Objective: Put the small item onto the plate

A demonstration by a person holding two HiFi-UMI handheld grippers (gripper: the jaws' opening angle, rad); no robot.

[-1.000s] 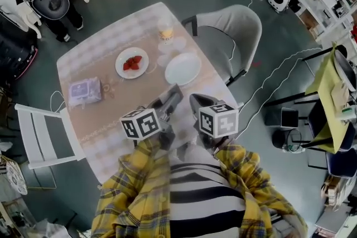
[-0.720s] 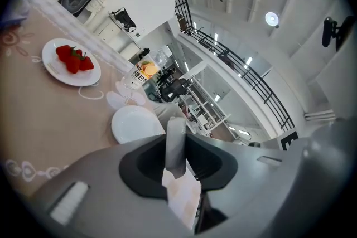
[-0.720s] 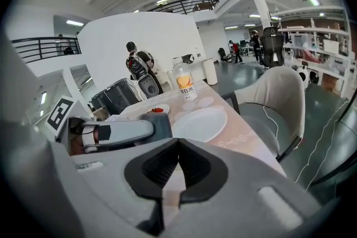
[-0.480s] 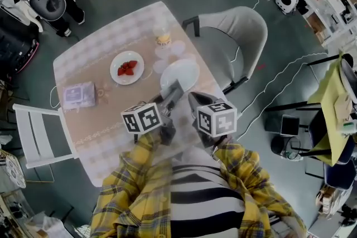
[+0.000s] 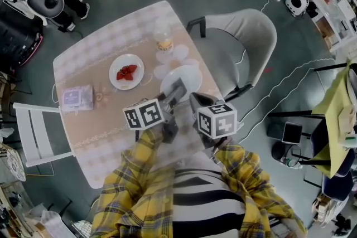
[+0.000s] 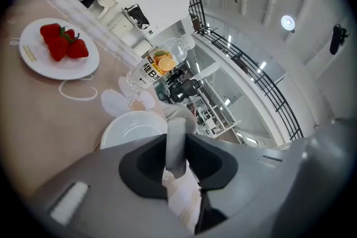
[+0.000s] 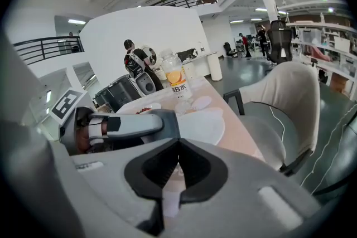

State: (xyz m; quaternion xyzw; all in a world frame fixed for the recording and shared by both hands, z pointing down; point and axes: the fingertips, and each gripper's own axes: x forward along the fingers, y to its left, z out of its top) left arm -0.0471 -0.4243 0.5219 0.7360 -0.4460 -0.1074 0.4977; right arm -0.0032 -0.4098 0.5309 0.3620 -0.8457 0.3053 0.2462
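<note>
By the white plate (image 5: 191, 74) on the counter (image 5: 106, 122), we pinch a small grey item (image 6: 175, 139) in left tongs (image 5: 178, 87), right tongs (image 7: 178, 143) pressed together.

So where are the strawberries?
In the head view the strawberries sit on the small plate left of the middle of the table, between the purple packet on its left and the empty plate on its right.
</note>
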